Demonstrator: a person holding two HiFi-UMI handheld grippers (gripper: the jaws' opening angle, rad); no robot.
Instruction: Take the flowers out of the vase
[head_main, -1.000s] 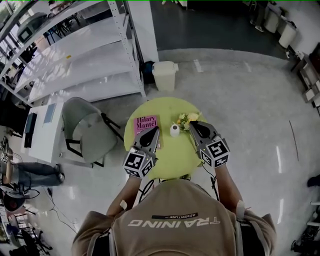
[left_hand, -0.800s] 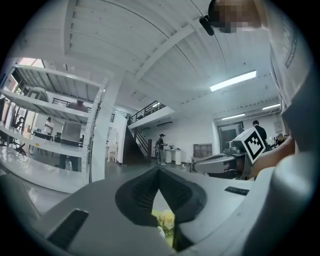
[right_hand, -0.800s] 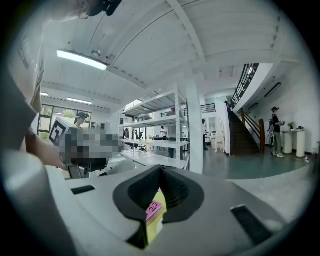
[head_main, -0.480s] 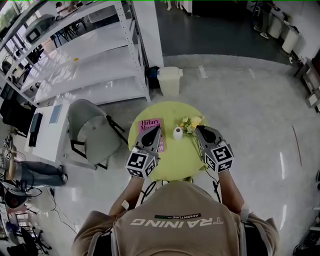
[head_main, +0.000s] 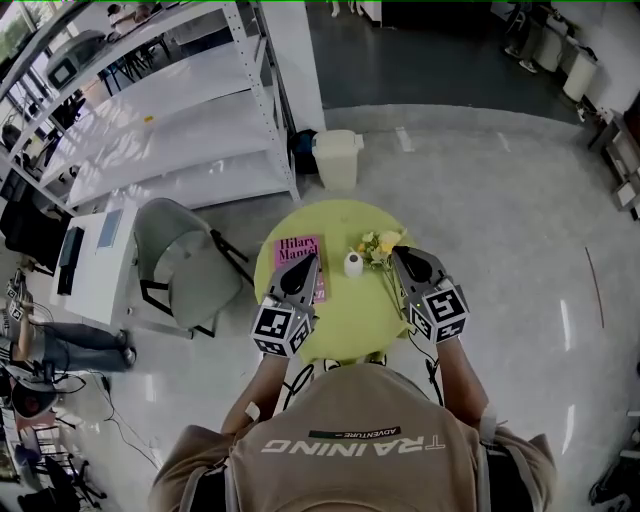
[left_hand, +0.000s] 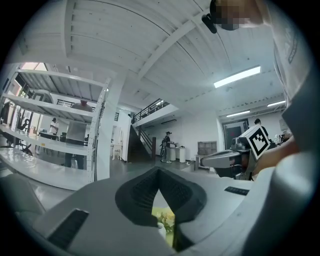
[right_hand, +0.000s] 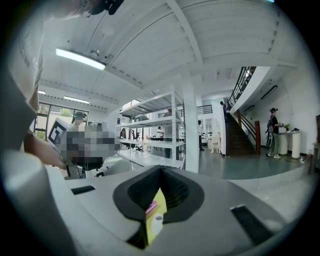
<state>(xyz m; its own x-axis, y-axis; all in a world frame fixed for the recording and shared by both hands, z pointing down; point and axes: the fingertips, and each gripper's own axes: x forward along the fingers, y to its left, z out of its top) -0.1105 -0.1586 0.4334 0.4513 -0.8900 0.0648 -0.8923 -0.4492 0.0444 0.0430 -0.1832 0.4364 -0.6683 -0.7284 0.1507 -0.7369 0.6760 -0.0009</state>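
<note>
A small white vase (head_main: 352, 264) stands on the round yellow-green table (head_main: 345, 310), with yellow flowers (head_main: 378, 243) close at its right; whether their stems sit in it I cannot tell. My left gripper (head_main: 308, 259) hovers shut over the pink book (head_main: 296, 250), left of the vase. My right gripper (head_main: 396, 254) is shut and empty, just right of the flowers. In the left gripper view the shut gripper (left_hand: 159, 171) leaves a slit showing the flowers (left_hand: 164, 218) and vase (left_hand: 161, 230). In the right gripper view the shut gripper (right_hand: 160, 169) shows the vase (right_hand: 157, 223) and book (right_hand: 151, 207).
A grey chair (head_main: 185, 265) stands left of the table. A white bin (head_main: 337, 158) and white shelving (head_main: 150, 110) are beyond it. A white cabinet (head_main: 90, 262) sits at the far left. Polished floor surrounds the table.
The head view has shifted a little. Both grippers, the vase and the flowers keep their places on the table.
</note>
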